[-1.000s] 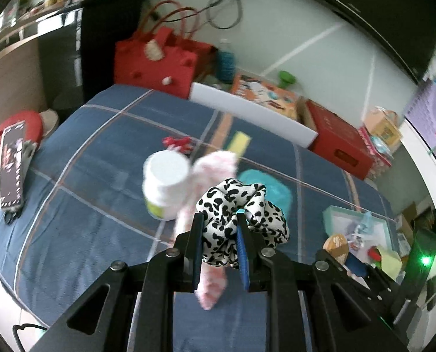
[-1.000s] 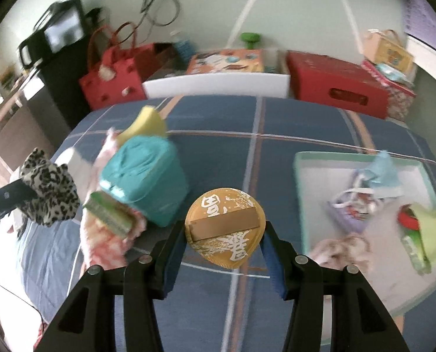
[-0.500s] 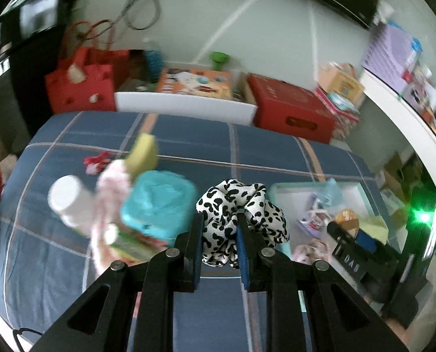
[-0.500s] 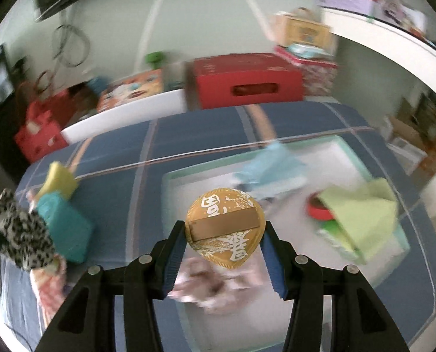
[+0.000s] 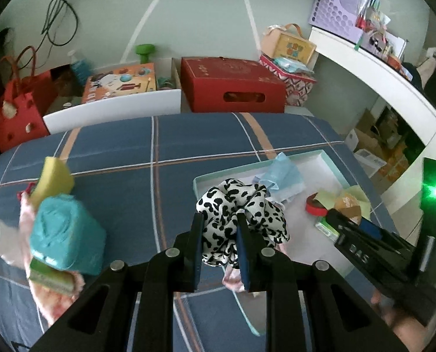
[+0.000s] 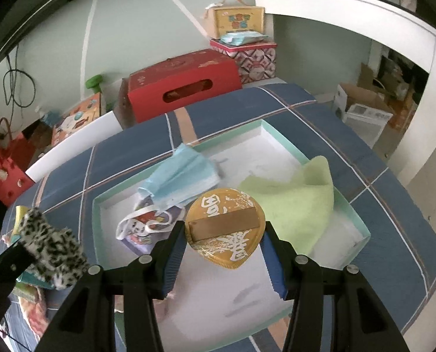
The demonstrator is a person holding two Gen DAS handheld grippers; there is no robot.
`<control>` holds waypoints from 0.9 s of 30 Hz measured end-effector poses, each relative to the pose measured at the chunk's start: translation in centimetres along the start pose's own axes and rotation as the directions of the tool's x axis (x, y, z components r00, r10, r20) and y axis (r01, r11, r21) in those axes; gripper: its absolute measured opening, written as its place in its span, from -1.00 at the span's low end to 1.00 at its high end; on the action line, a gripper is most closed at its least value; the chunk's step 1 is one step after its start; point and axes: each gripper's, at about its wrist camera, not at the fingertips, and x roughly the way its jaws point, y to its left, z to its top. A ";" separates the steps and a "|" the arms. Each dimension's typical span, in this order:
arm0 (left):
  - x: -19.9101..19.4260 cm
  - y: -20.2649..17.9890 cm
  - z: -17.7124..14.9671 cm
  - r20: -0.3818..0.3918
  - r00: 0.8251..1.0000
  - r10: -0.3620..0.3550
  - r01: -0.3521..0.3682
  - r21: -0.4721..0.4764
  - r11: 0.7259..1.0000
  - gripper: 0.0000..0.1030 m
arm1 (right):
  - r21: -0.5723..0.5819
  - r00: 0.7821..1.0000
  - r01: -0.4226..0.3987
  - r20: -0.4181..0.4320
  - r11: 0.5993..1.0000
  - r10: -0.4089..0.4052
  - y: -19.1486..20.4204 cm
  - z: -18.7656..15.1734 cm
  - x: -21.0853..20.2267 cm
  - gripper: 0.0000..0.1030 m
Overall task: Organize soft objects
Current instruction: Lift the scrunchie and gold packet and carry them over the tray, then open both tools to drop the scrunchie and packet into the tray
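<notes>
2 grippers hang over the mint-rimmed tray on the plaid bedspread. Left gripper pinches a leopard-print scrunchie; right gripper, half-spread, clamps a gold foil packet.

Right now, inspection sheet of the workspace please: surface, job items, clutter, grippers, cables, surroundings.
Surface: blue plaid bedspread, shallow mint-rimmed white tray on it.
Job's things: pale blue face mask and light green cloth in tray; teal plush block and yellow sponge outside.
Clutter: red tape roll in tray.
Grippers: left gripper shut on black-and-white spotted scrunchie; right gripper shut on gold round packet.
Cables: black cable on wall.
Surroundings: red box, white shelf.
</notes>
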 end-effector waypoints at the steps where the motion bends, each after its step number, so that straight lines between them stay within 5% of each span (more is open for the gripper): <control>1: 0.4 -0.1 0.1 -0.001 1.000 -0.003 0.003 0.002 1.000 -0.58 | 0.002 1.000 0.000 -0.004 1.000 0.000 -0.1 -0.1 0.2 0.04; 7: 4.2 -0.3 0.5 -0.013 0.999 -0.032 0.032 -0.002 0.999 -0.58 | 0.000 0.999 0.000 -0.047 1.000 0.000 -0.4 -0.4 1.9 0.04; 19: 8.4 1.8 2.0 -0.001 1.000 0.021 -0.021 -0.062 0.998 -0.58 | -0.010 0.997 0.009 -0.082 1.000 -0.010 -0.7 -0.6 3.6 0.04; 27: 10.3 0.2 1.1 -0.072 0.997 -0.013 0.011 -0.024 1.000 -0.58 | -0.026 0.994 0.006 -0.108 1.000 -0.009 -0.4 -0.8 4.3 0.04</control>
